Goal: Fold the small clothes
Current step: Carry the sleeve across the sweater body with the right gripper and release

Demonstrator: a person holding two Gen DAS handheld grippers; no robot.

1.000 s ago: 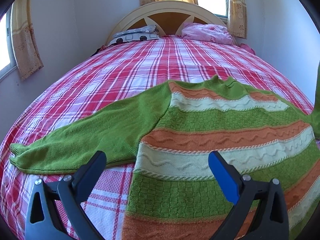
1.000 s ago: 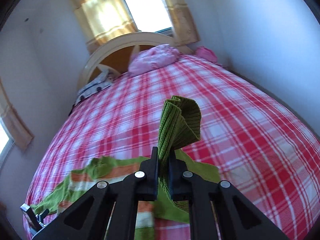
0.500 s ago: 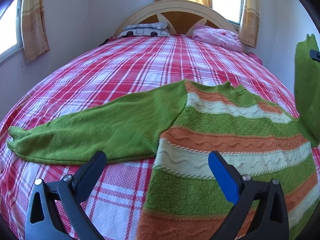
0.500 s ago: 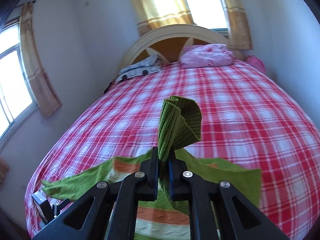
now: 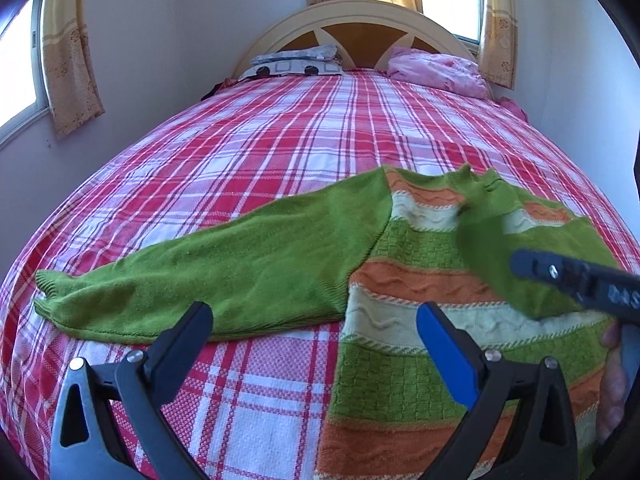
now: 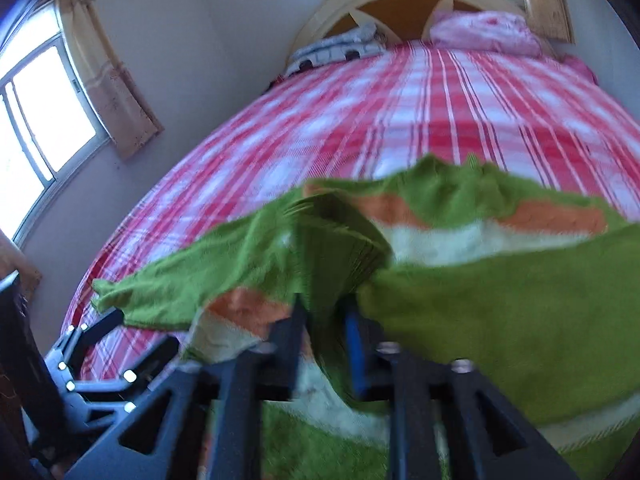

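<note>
A green, orange and cream striped sweater lies flat on the red plaid bed. Its left sleeve stretches out to the left. My left gripper is open and empty, just above the bed near the sweater's left side. My right gripper is shut on the right sleeve, which is folded over across the sweater's body. In the left wrist view the right gripper comes in from the right with the sleeve draped over the chest.
A patterned pillow and a pink pillow lie at the headboard. Walls stand close on both sides of the bed, with curtained windows. The left gripper shows low left in the right wrist view.
My right gripper has carried the right sleeve from high in the air down and leftward over the sweater's body. The left gripper has stayed open and shifted only slightly.
</note>
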